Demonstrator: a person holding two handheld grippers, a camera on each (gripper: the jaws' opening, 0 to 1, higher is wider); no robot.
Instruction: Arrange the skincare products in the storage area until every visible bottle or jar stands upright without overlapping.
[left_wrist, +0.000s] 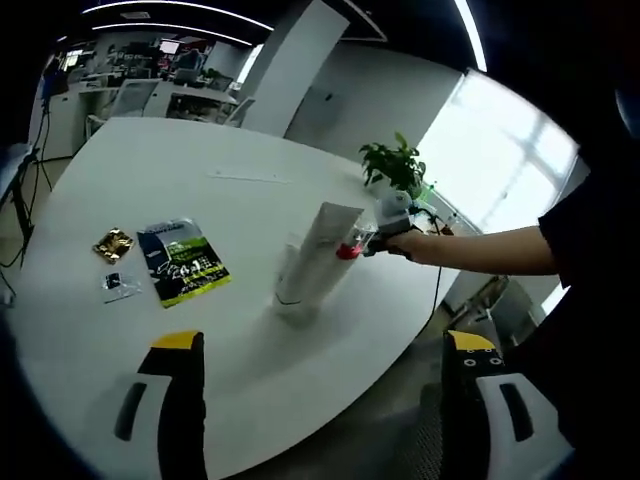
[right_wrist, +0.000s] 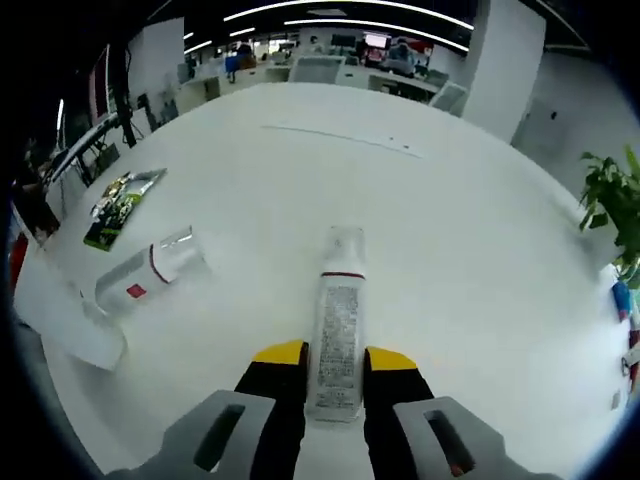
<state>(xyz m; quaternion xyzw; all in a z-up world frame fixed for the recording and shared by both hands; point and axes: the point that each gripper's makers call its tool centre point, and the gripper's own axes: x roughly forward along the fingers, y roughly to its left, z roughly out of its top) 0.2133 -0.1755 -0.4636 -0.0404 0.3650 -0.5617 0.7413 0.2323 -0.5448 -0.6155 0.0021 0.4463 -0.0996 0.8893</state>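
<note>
While the right hand-held gripper (right_wrist: 334, 362) clamps a white tube (right_wrist: 338, 335) over the table (right_wrist: 450, 230), the left hand-held gripper (left_wrist: 325, 350) hangs open above the table's edge.

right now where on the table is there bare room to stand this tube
The white table is bare ahead and right of the held tube, out to the plant. It is crowded to the left, where a second tube and the green sachet lie.

White tube (right_wrist: 338, 345) lies flat; clear-capped bottle (right_wrist: 150, 272) lies tipped nearby.
</note>
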